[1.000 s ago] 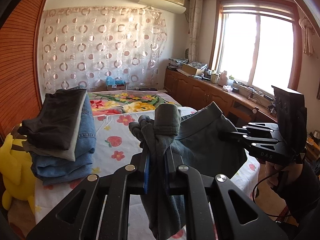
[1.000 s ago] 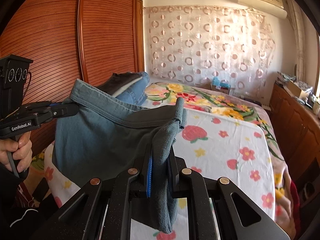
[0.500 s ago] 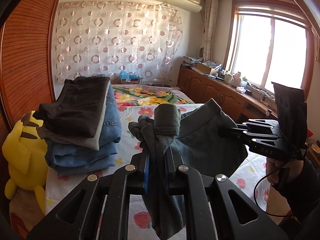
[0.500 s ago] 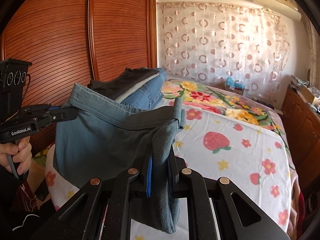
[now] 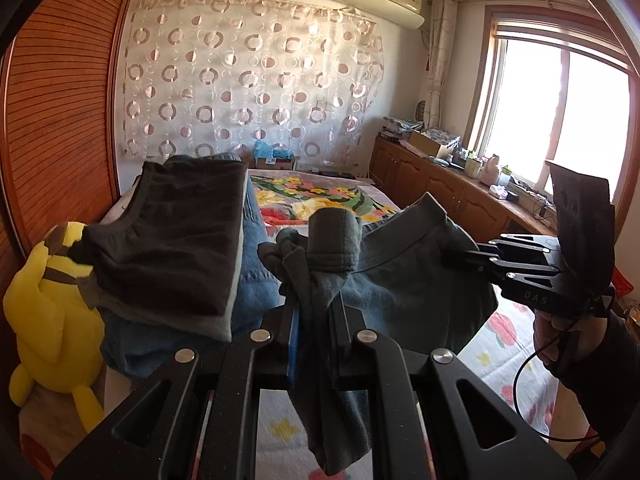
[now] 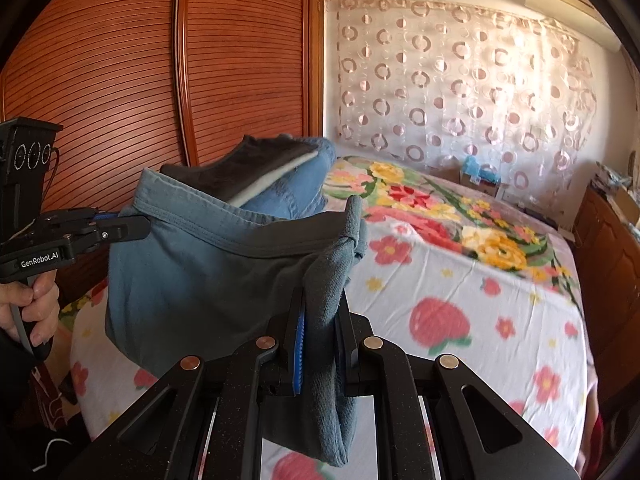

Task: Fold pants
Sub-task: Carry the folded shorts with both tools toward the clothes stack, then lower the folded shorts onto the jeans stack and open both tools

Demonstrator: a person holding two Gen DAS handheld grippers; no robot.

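Folded grey-blue pants [image 5: 404, 280] hang in the air between both grippers above the bed. My left gripper [image 5: 314, 308] is shut on one end of the fabric; the cloth bunches over its fingers and drapes below. My right gripper [image 6: 320, 312] is shut on the other end, and the pants [image 6: 192, 280] stretch from it to the left gripper [image 6: 132, 227] at the left of the right wrist view. The right gripper also shows in the left wrist view [image 5: 460, 258], pinching the waistband.
A stack of folded clothes [image 5: 180, 248], dark on top and denim below, sits on the bed's left side beside a yellow plush toy [image 5: 52, 320]. The flowered bedsheet [image 6: 460, 280] spreads to the right. A wooden wardrobe [image 6: 160, 80] stands left; cabinets [image 5: 460, 196] line the window wall.
Both grippers have carried the held pants leftward and closer to the clothes stack, which now looms larger in both views. Both grips are unchanged.
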